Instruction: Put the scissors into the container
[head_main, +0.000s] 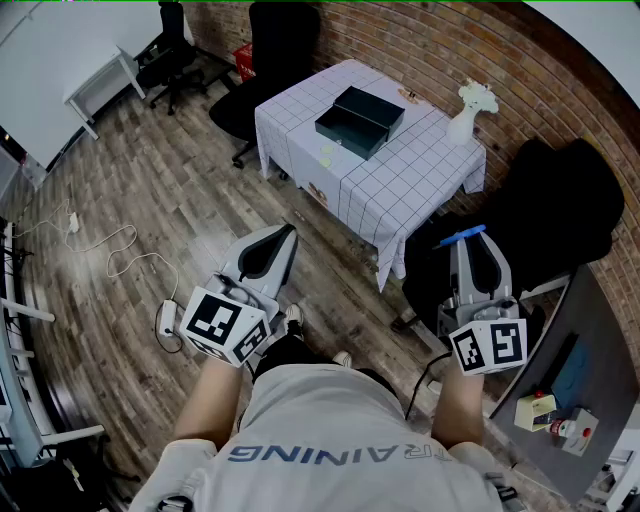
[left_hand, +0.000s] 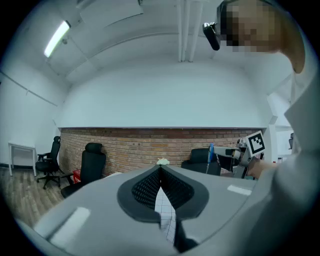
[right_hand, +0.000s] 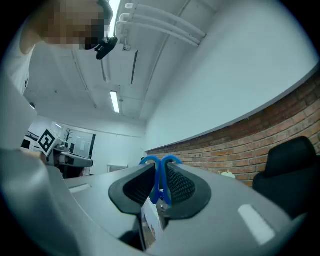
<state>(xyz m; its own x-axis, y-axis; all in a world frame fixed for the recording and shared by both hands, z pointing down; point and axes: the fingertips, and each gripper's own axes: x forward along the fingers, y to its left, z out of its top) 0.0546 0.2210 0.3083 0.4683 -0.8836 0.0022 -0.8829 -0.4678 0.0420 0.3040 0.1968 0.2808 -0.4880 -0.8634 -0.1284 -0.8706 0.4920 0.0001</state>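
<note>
Scissors (right_hand: 160, 172): blue, clamped in right tool (head_main: 470, 250), well apart from container (head_main: 360, 120).
Left tool (left_hand: 160, 169): jaws together, empty.
Container: dark box on desk (head_main: 400, 190).
Handling: carry scissors over box, lower inside, then release.

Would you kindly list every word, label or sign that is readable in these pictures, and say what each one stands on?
"TRAINING": on the person's shirt, upside down to the head view, first letter only partly shown.
Left marker cube and right marker cube: black-and-white square patterns, no letters.
Small items on the grey desk at the lower right: any print is too small to read.
</note>
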